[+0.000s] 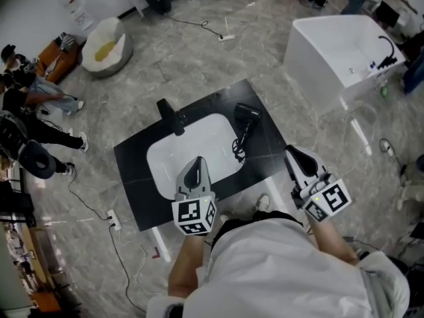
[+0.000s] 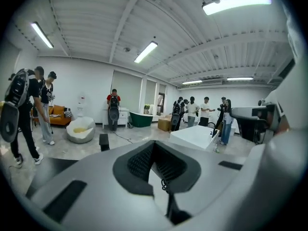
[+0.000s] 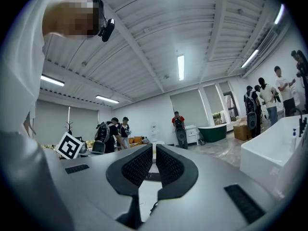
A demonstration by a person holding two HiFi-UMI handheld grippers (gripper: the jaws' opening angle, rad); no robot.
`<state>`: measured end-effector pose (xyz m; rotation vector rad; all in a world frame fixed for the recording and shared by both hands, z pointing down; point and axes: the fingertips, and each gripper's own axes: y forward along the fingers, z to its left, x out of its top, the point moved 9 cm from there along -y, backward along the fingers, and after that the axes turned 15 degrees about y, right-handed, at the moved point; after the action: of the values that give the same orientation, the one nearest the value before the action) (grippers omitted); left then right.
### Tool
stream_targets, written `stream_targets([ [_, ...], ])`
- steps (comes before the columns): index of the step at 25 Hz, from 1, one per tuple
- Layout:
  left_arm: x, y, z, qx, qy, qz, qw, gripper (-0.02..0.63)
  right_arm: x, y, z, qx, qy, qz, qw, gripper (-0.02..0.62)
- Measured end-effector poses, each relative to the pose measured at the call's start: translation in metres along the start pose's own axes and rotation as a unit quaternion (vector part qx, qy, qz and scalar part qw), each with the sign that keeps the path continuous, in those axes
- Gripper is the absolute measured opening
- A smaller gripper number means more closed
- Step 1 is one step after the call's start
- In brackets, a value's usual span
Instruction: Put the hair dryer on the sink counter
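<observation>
Head view: the hair dryer point(image 1: 247, 114) is lying on the black sink counter point(image 1: 136, 161), at the counter's upper right corner, just right of the white basin point(image 1: 179, 154). Its black cord point(image 1: 238, 148) is trailing down toward the lower frame and coiling at the basin's right edge. A black faucet point(image 1: 171, 115) is standing at the basin's upper left edge. The left gripper point(image 1: 197, 161) is hovering over the lower middle of the basin, apart from the dryer, with its marker cube point(image 1: 194, 216) sitting below it near the person's forearm. The left gripper view is showing the left gripper point(image 2: 153, 143) with its ridged pads pressed together and nothing between them. The right gripper point(image 1: 292, 153) is hanging at the counter's right edge, lower right of the dryer and not touching it, with its own marker cube point(image 1: 329, 201) facing the camera. The right gripper view is showing the right gripper point(image 3: 154, 147) with its pads brought together to a thin slit, pinching nothing. A white bathtub point(image 1: 344, 48) is standing at the upper right of the head view, well apart from the counter, and a white rounded seat point(image 1: 106, 45) is sitting at the upper left. Several people are standing along the left edge.
</observation>
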<state>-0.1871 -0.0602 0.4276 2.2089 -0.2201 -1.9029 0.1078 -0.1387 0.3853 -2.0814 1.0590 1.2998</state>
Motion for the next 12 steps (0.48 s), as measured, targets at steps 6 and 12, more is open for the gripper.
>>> stream_targets([
  [6,0.012,-0.052,0.003,0.026,-0.012,-0.064,0.9975,0.002,-0.007,0.002,0.024,0.005,-0.006,-0.009,1.0,0.046],
  [12,0.021,-0.088,0.018,0.048,-0.036,-0.103,0.9929,0.002,-0.015,-0.008,0.041,-0.013,-0.013,-0.017,1.0,0.046],
])
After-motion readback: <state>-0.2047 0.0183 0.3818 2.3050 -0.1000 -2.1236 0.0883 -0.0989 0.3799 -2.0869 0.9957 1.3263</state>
